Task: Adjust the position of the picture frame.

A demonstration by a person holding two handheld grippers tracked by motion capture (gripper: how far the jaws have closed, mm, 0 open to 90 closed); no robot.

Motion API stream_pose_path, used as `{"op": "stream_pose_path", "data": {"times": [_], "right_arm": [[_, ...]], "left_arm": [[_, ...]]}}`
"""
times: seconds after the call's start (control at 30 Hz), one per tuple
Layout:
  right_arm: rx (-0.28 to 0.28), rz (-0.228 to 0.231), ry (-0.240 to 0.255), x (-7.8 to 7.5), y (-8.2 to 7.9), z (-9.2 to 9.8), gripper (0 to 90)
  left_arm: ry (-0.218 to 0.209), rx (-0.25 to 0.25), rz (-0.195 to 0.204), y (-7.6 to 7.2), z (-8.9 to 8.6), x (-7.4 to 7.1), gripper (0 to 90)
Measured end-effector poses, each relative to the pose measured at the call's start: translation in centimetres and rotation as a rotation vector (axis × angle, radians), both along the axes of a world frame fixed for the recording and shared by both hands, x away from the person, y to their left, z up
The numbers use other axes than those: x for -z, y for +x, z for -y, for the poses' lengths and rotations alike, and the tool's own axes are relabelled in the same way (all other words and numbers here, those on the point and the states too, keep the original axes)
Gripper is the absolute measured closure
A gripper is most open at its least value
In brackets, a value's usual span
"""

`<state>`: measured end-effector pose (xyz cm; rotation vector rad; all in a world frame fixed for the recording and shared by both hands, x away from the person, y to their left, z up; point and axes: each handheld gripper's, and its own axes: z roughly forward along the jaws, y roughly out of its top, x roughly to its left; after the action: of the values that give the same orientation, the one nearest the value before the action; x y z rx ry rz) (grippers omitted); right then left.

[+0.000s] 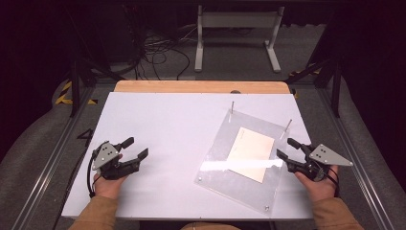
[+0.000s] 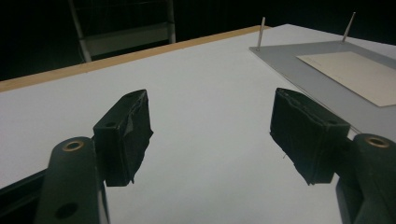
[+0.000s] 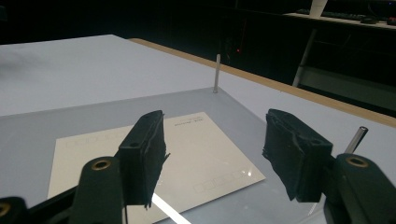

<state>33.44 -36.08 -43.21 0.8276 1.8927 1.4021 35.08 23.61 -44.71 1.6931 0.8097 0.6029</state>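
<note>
Here, on the left, the left gripper [image 1: 136, 147] rests low over the bare white tabletop [image 1: 163, 124], its jaws wide apart and holding nothing. To the right lies the clear square acrylic plate [image 1: 218, 148] with thin metal pins [image 1: 232, 107] at its far corners, and a cream paper card [image 1: 251, 153] is under it. The right gripper [image 1: 286, 148] waits just beside the plate's right edge, also wide and empty. I think it should approach the edge slowly and avoid the near pin [image 3: 356, 138].
</note>
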Motion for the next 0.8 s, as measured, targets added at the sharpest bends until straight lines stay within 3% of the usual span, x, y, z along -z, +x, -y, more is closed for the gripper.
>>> {"op": "stream_pose_path", "data": {"times": [0.27, 0.4, 0.57, 0.8], "right_arm": [[0.002, -0.002, -0.014, 0.0, 0.0, 0.1, 38.7], [0.020, 0.006, -0.016, -0.1, 0.1, 0.4, 45.1], [0.048, -0.026, -0.018, -0.1, 0.8, 0.8, 52.4], [0.113, -0.090, -0.028, -0.5, 1.7, 1.7, 59.6]], "left_arm": [[0.004, 0.000, -0.002, 0.0, 0.3, -0.2, 29.2], [0.018, 0.000, -0.010, -0.1, 0.6, -0.3, 29.6], [0.035, 0.005, -0.011, 0.0, 0.9, -0.4, 29.8], [0.025, 0.007, -0.036, 0.1, 1.0, -0.4, 29.7]]}}
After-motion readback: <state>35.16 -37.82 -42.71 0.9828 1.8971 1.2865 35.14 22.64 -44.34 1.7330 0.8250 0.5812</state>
